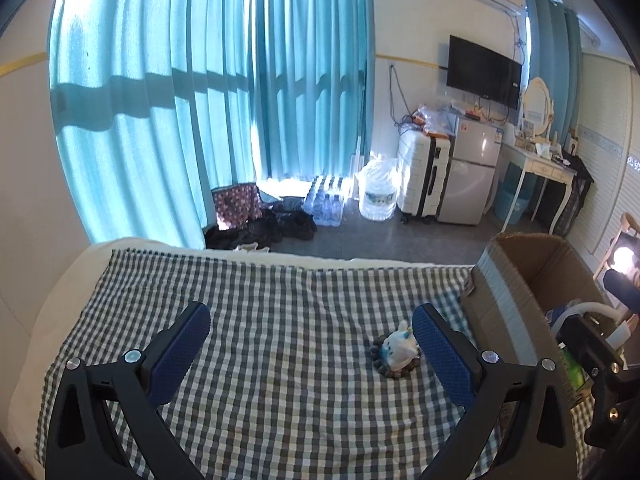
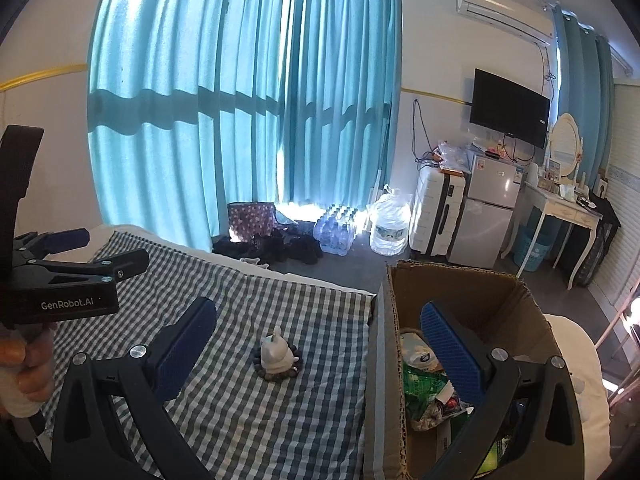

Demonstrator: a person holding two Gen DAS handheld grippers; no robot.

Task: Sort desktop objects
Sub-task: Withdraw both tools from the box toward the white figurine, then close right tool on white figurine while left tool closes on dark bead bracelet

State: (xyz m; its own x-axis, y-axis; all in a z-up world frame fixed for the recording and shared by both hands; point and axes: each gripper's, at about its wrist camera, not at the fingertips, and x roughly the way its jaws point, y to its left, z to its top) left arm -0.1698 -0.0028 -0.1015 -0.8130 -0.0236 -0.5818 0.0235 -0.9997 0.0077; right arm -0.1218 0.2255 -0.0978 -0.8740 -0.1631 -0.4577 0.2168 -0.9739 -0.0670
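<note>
Nearest the cameras, both grippers stood with jaws spread wide and nothing between them: the left gripper [image 1: 311,332] and the right gripper [image 2: 320,330] hovered over the checked cloth [image 1: 256,304] on the bed. Just beyond lay the small white figurine [image 2: 275,354], sitting inside a ring of dark beads [image 2: 264,371] near the cloth's right side. It looked light and rigid, possibly breakable; the loose beads would likely slip, so gripping the figurine's body across its sides seemed best. Further right stood the cardboard box [image 2: 472,292], already holding packets and wrappers.
</note>
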